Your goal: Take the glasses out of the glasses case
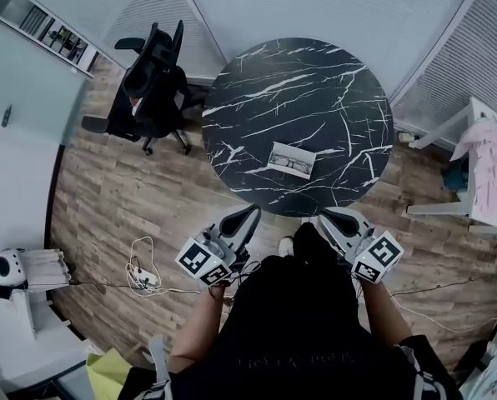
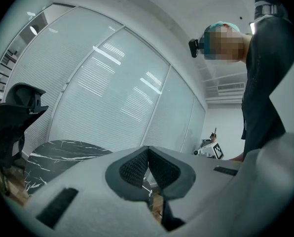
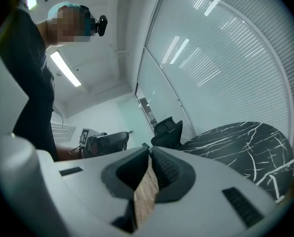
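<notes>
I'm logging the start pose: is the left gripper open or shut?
Shut. In its own view, the left gripper has its jaws touching at the tips, with nothing held between them.

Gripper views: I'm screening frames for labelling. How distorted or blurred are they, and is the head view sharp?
Left gripper view: heavy fisheye, dark corners, bowed blinds, left tool soft up close. Right gripper view: same bowing, bright ceiling light strip, right tool soft. Head view: even light, curved edges, case on the table small but sharp.
</notes>
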Motion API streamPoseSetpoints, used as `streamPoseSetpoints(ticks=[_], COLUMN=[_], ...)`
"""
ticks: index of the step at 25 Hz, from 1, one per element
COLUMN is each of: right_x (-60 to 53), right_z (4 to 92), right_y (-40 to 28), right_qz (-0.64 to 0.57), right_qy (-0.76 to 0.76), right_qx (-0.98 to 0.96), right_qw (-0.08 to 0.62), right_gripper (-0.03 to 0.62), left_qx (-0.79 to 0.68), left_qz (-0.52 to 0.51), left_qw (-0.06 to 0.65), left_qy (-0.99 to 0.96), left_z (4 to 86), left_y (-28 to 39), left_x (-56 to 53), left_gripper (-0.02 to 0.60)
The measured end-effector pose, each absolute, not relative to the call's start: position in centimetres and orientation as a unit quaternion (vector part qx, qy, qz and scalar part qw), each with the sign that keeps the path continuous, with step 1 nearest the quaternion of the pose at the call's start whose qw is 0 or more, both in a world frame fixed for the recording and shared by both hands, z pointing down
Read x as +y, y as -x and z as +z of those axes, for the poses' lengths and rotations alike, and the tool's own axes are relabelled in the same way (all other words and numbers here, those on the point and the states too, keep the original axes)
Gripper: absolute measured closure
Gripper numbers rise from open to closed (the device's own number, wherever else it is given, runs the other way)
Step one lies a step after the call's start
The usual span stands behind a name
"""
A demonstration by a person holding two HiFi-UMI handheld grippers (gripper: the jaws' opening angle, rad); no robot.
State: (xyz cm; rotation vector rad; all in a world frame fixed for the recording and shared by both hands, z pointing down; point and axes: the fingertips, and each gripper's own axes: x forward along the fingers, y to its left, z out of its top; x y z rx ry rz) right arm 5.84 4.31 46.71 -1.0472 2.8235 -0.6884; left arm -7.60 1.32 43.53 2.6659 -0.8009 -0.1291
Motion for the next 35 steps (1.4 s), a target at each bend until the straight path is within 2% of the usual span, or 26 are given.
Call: streamPoseSetpoints(ticks=[10,18,31,35], right_x=[-2.0,-5.3,-8.2,-8.1], right_z=[48.1,49.8,56.5,60.3], right_y=[-7.7,-7.3,-4.5,-4.1], right_qz=[-0.239,-0.242,-0.233,-0.229], right_qy=[0.312,0.286,0.286,0.283], right_qx=[0.919,0.927,0.918,0.906], right_qw=[0.022,-0.007,-0.147,-0.215], right_gripper=[0.554,0.554,0.554,0.554], left_qx=[-0.295,-0.328,-0.310,-0.296], left_qz=[-0.038,-0.028,-0.001,0.006], left_qw=[0.181,0.183,0.211,0.218], left_qy=[-0.938,-0.926,-0.927,-0.930], left_z=[43.8,44.7,48.3,49.4], left_y=[4.7,5.2,7.3,7.8], left_x=[-5.2,-6.8,-8.1,-8.2], left_gripper=[0.561,0.561,0.563,0.563])
